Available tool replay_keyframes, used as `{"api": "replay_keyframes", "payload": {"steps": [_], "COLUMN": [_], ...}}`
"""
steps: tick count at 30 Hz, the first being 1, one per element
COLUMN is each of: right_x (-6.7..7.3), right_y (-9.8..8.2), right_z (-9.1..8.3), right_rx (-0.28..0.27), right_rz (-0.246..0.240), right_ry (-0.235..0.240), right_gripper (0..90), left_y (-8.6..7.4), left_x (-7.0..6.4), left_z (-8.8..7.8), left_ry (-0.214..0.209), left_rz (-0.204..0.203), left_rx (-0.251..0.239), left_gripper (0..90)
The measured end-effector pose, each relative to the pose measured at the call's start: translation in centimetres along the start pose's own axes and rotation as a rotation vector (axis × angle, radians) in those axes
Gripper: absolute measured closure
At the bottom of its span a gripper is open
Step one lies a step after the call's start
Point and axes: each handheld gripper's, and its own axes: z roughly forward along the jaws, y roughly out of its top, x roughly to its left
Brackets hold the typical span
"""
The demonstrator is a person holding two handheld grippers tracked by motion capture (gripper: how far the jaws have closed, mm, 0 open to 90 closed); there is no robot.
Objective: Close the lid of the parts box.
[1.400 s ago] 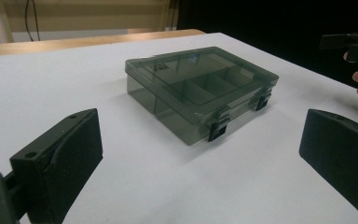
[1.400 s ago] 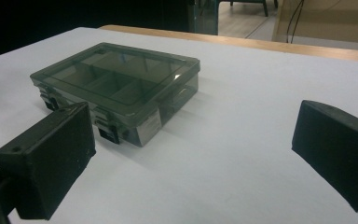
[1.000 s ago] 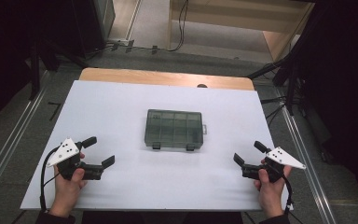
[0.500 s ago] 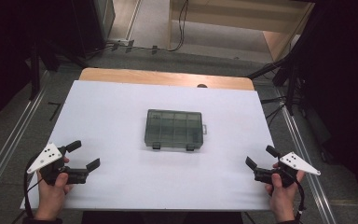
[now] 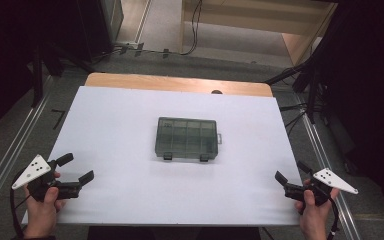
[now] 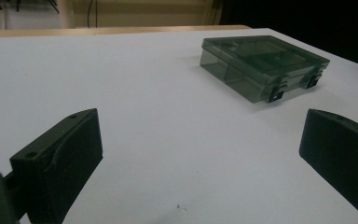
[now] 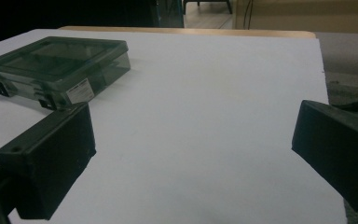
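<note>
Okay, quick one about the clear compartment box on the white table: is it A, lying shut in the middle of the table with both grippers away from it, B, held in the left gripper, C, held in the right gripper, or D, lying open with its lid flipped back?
A: the compartment box lies shut mid-table, with the left gripper and the right gripper open near the front corners.

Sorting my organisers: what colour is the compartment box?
Translucent smoky grey-green box, lid shut; clearest in the left gripper view.
</note>
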Motion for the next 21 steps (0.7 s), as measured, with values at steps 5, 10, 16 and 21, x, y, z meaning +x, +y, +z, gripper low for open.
{"api": "replay_keyframes", "payload": {"steps": [5, 10, 16, 21], "right_x": [-0.5, -1.0, -1.2, -1.4], "right_y": [-0.3, -0.5, -0.7, -1.4], "right_z": [-0.4, -0.7, -0.7, -0.1], "right_rx": [0.004, 0.005, 0.012, 0.016], "right_rz": [0.01, 0.017, 0.024, 0.055], "right_ry": [-0.012, -0.021, -0.022, -0.015], "right_gripper": [0.0, 0.0, 0.0, 0.0], "left_y": [-0.2, -0.4, -0.7, -1.1], "left_x": [0.6, 1.1, 1.3, 1.3], "left_z": [-0.5, -0.8, -0.7, -0.3], "left_ry": [0.02, 0.036, 0.035, 0.037], "left_rz": [-0.009, -0.023, -0.033, -0.031], "left_rx": [-0.002, 0.002, 0.011, 0.031], "left_gripper": [0.0, 0.0, 0.0, 0.0]}}
